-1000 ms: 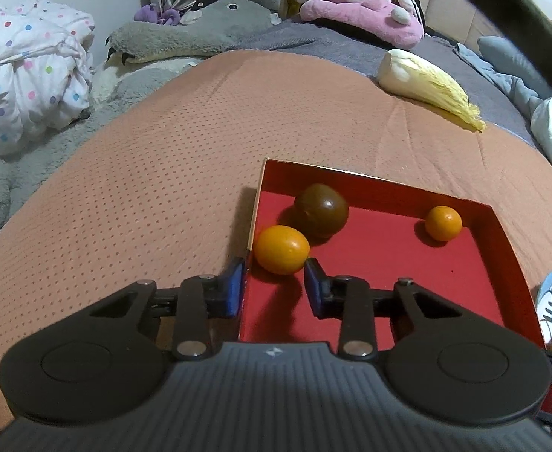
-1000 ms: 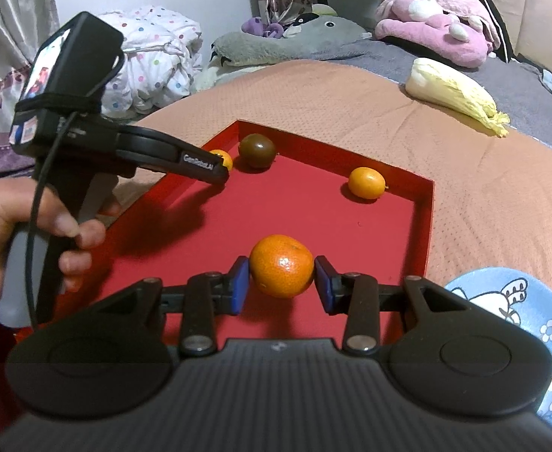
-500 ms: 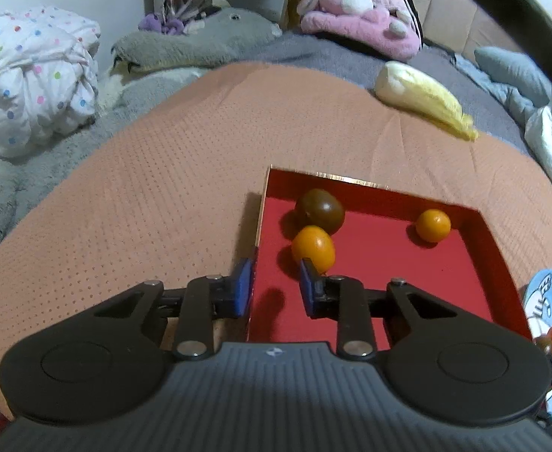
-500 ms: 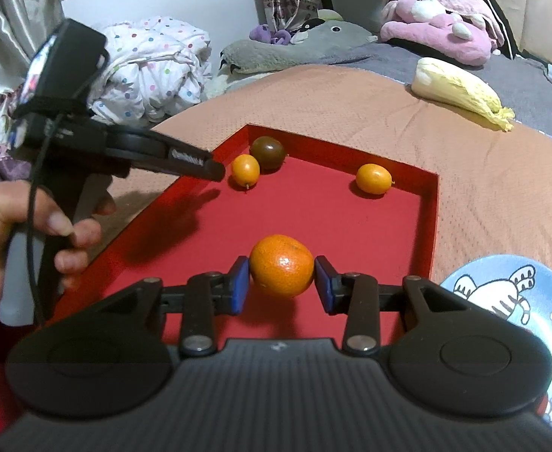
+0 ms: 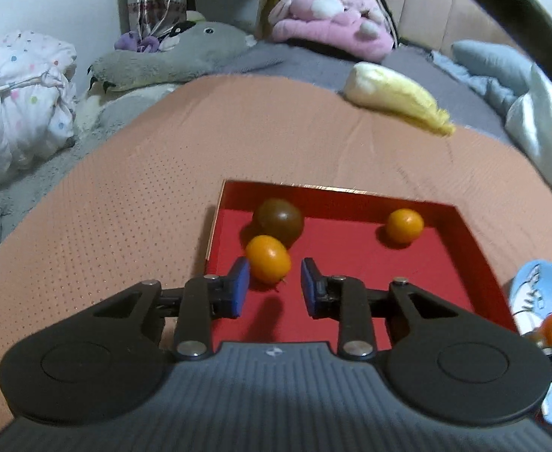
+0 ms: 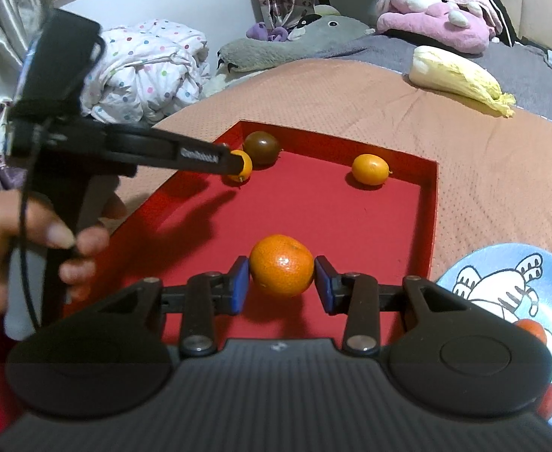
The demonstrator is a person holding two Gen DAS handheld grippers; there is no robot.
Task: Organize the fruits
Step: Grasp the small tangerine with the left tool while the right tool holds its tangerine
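Note:
A red tray (image 5: 475, 241) (image 6: 432, 203) lies on the orange mat. In it sit a dark brown fruit (image 5: 280, 218) (image 6: 261, 147), a small orange kumquat (image 5: 268, 258) (image 6: 242, 165) beside it, and another kumquat (image 5: 404, 226) (image 6: 370, 169) at the far right. My left gripper (image 5: 271, 282) is open, its tips just short of the near kumquat. My right gripper (image 6: 281, 282) is shut on a mandarin (image 6: 281, 265) and holds it above the tray's near part.
A blue cartoon plate (image 6: 509, 293) (image 5: 547, 293) with small orange fruits lies right of the tray. A napa cabbage (image 5: 396, 98) (image 6: 456, 79) lies at the mat's far edge. Plush toys and bedding lie beyond the mat.
My left gripper pulled back from the kumquat, drifted right over the tray, and its jaws narrowed then widened. The right gripper kept holding the mandarin nearly still.

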